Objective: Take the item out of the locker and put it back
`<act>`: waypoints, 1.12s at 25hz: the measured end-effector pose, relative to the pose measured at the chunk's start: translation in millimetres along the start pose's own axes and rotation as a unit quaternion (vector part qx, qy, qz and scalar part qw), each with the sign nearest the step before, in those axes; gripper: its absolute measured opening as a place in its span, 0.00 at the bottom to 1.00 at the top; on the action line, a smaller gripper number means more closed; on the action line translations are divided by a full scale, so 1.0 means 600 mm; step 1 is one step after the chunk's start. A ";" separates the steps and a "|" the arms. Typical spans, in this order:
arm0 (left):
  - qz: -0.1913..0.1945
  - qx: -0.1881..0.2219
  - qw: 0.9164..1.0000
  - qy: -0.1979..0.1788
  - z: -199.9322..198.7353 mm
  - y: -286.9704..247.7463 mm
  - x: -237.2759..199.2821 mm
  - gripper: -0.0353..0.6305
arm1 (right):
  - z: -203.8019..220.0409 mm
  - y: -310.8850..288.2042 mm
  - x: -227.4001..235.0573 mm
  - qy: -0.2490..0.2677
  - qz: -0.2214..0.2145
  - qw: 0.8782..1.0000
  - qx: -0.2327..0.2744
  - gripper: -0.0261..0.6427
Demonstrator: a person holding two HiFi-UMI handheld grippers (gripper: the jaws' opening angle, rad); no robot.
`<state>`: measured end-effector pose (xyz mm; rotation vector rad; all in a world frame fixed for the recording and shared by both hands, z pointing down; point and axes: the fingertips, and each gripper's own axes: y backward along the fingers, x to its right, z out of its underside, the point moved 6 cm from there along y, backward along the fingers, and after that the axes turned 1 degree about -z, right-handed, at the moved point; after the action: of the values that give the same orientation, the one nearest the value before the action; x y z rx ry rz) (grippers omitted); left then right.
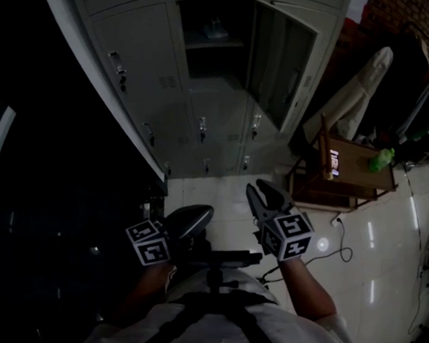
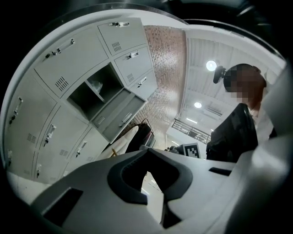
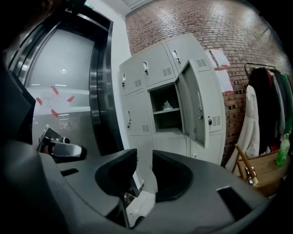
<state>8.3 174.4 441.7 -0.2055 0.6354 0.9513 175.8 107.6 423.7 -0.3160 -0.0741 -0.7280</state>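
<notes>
Left hand-held gripper (image 2: 146, 150): jaw tips meet, nothing between them, so closed and empty. It is low at the person's waist, aimed roughly level toward the lockers. Right hand-held gripper (image 3: 144, 156): jaws parted by a narrow gap, nothing in it, open and empty, pointing slightly down at the locker bank (image 3: 137, 105).

Both are well apart from the open compartment (image 3: 165, 119), whose door (image 3: 194, 107) is swung out to the right.

The item (image 3: 167, 105) sits on the inner shelf (image 3: 161, 111) in the upper part of that compartment, toward the back. It is small and pale, too far off to identify; it looks like a crumpled or bagged thing.

Judgement: probably light and soft, maybe slippery if plastic. Pinch it across the middle or the top fold with light pressure.

Pointing and long axis cannot be told; it reads as a low heap, slightly wider than tall, lying along the shelf.

Beyond the lockers are a wooden chair (image 1: 345, 171) and a green bottle (image 1: 380, 160).
</notes>
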 end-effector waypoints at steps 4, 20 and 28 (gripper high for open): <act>-0.008 0.006 1.000 -0.009 0.028 0.024 0.043 0.05 | 0.019 0.047 -0.024 0.003 -0.010 1.000 0.003 0.19; 0.000 -0.009 1.000 -0.014 0.041 0.089 0.092 0.05 | 0.026 0.100 -0.102 0.001 -0.008 0.999 0.032 0.06; 0.013 -0.010 1.000 -0.004 0.045 0.095 0.099 0.05 | 0.034 0.107 -0.119 0.012 -0.002 1.000 0.020 0.04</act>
<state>-2.1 260.3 434.8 -0.2111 0.6222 0.9823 166.1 204.7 414.1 -0.2687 -0.0675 -0.7321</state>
